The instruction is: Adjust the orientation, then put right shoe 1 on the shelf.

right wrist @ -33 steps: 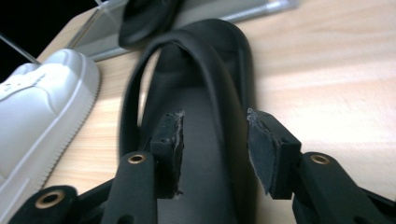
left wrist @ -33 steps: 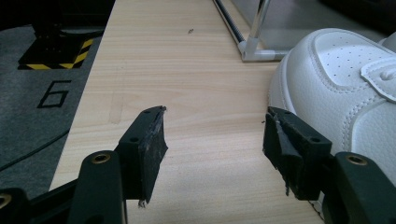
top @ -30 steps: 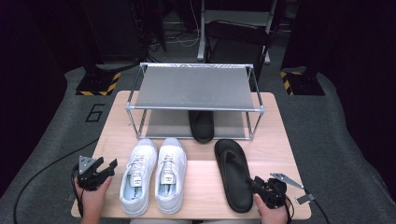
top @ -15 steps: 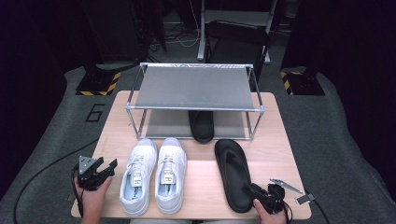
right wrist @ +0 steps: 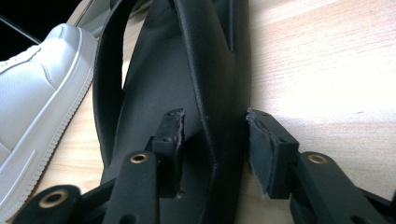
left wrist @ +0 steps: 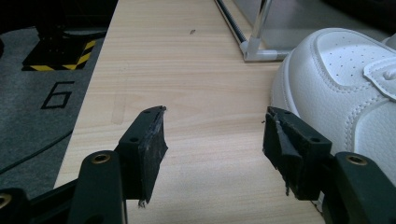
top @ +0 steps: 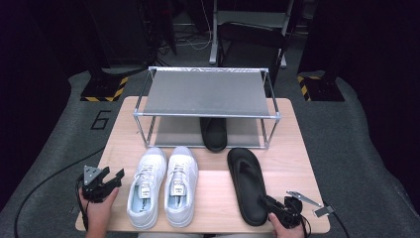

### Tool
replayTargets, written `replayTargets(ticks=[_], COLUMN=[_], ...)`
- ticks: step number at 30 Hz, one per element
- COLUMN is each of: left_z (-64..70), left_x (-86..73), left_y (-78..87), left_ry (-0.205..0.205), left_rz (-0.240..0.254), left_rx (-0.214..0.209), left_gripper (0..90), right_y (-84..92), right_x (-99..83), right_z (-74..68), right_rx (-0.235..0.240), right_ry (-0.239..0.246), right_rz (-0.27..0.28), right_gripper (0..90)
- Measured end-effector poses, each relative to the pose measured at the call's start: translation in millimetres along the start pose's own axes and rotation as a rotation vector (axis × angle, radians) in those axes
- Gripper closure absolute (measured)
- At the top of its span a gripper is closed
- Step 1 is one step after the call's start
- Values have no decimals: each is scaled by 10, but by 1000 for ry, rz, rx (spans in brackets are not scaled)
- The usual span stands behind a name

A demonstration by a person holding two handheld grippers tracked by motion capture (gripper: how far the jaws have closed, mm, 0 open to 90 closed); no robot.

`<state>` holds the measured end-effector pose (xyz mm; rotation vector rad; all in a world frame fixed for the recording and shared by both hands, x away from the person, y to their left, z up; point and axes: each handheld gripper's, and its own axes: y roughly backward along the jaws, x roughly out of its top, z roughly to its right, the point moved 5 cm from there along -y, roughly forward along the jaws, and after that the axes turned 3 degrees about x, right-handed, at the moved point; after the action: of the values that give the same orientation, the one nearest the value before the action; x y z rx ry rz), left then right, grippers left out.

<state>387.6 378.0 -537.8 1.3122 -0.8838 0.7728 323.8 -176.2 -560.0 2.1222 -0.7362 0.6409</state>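
Note:
A black flip-flop (top: 246, 183) lies on the wooden table (top: 292, 148), right of a pair of white sneakers (top: 161, 188). My right gripper (top: 267, 202) is at its heel. In the right gripper view the flip-flop's right edge (right wrist: 219, 93) runs between the jaws of that gripper (right wrist: 212, 135). The jaws have just been closing, and a little space still shows at the pads. A second black flip-flop (top: 214, 133) lies under the metal rack (top: 208, 91). My left gripper (top: 115, 177) stands open and holds nothing (left wrist: 212, 140), just left of the left sneaker (left wrist: 336, 93).
The two-shelf metal rack stands at the back of the table, with its leg (left wrist: 254, 42) ahead of the left gripper. Bare wood (left wrist: 187, 60) lies left of the sneakers. Grey floor with a yellow-black marker (top: 106, 89) surrounds the table.
The right gripper has shifted slightly at the flip-flop's heel and its jaws stand narrower. The left gripper has kept still.

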Motion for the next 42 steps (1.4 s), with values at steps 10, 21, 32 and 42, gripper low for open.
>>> replayTargets(ticks=[10, 21, 32, 42], left_z=[6, -1, 0, 6], left_x=[-2, 0, 1, 1], left_y=[-5, -3, -2, -7], left_ry=[-1, -4, -5, -2], left_rz=[-2, -1, 0, -2], left_rx=[3, 4, 5, 2], left_gripper=[386, 386, 386, 386], right_y=[23, 29, 68, 115], right_x=[6, -16, 14, 73], right_z=[15, 21, 11, -14], right_rx=[33, 57, 64, 67], right_ry=[-67, -89, -108, -122], right_rz=[28, 38, 55, 75], right_gripper=[654, 667, 671, 670])
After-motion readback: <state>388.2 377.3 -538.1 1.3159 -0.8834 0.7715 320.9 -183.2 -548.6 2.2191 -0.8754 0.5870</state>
